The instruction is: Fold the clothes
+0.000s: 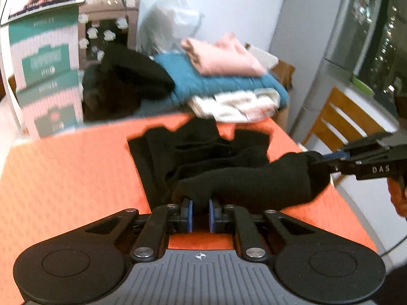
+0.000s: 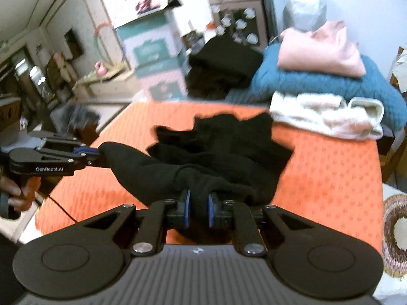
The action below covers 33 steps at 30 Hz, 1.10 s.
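Observation:
A black garment [image 1: 223, 167] lies on the orange table cover [image 1: 66, 178], its near edge lifted off the surface. My left gripper [image 1: 201, 214] is shut on one near corner of that edge, black cloth bunched between its blue pads. My right gripper [image 1: 328, 160] enters from the right in the left wrist view and pinches the other corner. In the right wrist view the right gripper [image 2: 199, 211] is shut on the black garment [image 2: 229, 152], and the left gripper [image 2: 98, 153] holds the far corner at the left. The rest of the garment stays crumpled on the orange table cover [image 2: 330, 172].
At the table's far edge sits a stack of folded clothes: pink [image 2: 320, 50], teal [image 2: 318, 84], white [image 2: 323, 117], and a black pile [image 2: 223, 63]. Boxes [image 1: 48, 76] stand at the back left. A wooden chair [image 1: 340, 119] is at the right, a woven mat [image 2: 396, 231] beside the table.

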Motion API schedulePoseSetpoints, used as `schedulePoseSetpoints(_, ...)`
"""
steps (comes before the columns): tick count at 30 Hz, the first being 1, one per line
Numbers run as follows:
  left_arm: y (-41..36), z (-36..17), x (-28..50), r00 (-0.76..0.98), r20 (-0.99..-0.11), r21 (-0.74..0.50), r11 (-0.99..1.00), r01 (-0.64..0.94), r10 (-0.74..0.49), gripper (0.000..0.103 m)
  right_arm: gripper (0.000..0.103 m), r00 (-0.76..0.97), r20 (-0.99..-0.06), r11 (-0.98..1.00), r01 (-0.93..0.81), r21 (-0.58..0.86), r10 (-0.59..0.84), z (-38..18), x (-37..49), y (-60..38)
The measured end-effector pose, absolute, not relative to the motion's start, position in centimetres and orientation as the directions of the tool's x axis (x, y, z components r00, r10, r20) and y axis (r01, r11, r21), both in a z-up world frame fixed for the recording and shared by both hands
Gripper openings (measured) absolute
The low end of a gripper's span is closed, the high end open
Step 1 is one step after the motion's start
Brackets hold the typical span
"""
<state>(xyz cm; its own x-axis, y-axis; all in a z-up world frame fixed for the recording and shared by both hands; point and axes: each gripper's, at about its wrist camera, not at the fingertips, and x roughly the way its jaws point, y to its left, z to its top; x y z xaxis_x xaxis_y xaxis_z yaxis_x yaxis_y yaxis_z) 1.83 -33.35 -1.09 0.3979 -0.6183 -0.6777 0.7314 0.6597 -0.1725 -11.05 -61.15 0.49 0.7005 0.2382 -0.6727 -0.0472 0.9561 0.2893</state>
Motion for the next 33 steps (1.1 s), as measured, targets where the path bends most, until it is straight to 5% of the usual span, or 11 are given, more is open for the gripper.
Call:
schedulePoseSetpoints(9, -39.5, -0.5, 11.9, 0.475, -0.631, -0.187, 0.715, 0.674, -0.613, 0.013, 0.015, 0.739, -0.657, 0.966, 0.036, 0.257, 0.147, 0.8, 0.9, -66.7)
schedulePoseSetpoints(25, -43.2, -10.8, 25.2, 0.423, -0.787, -0.169, 0.817, 0.551, -0.448, 0.014, 0.018, 0.629, -0.764, 0.969, 0.068, 0.238, 0.143, -10.4, 15.0, -69.7)
schedulePoseSetpoints(29, -42.3, -10.8, 25.7, 0.427, -0.772, -0.212, 0.824, 0.526, -0.471, 0.02, 0.024, 0.629, -0.762, 0.963, 0.076, 0.257, 0.154, -10.2, 15.1, -69.9)
schedulePoseSetpoints(33, -41.0, -8.7, 24.6, 0.45, -0.743, -0.233, 0.821, 0.521, -0.496, 0.034, 0.044, 0.648, -0.747, 0.963, 0.081, 0.258, 0.146, -7.8, 13.1, -70.3)
